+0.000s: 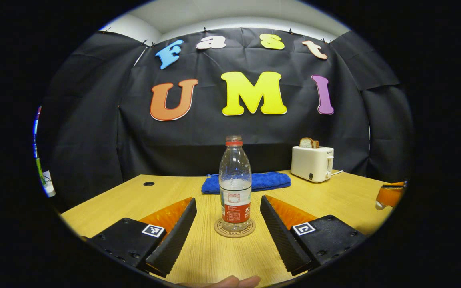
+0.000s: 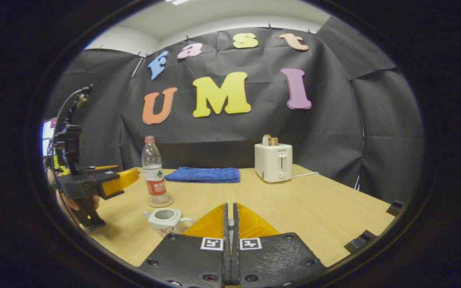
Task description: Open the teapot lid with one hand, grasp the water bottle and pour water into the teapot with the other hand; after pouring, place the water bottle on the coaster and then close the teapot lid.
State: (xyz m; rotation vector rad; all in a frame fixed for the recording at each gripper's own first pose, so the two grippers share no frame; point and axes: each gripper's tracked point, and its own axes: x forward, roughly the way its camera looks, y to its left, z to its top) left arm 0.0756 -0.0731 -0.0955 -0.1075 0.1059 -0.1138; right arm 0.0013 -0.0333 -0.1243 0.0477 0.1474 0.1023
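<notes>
Water bottle, clear, red-capped, part-full, stands upright on coaster between the wide-open, empty left gripper fingers. Right gripper closed; whether it holds anything is unclear.

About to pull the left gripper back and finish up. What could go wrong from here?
1. The bottle stands tall on a small coaster between the open fingers of the left gripper. Any sideways drift while retreating could tip it.
2. The teapot sits lidless, low and close beside the shut right gripper, whose body partly hides it. A bump or a misaligned lid is possible.
</notes>
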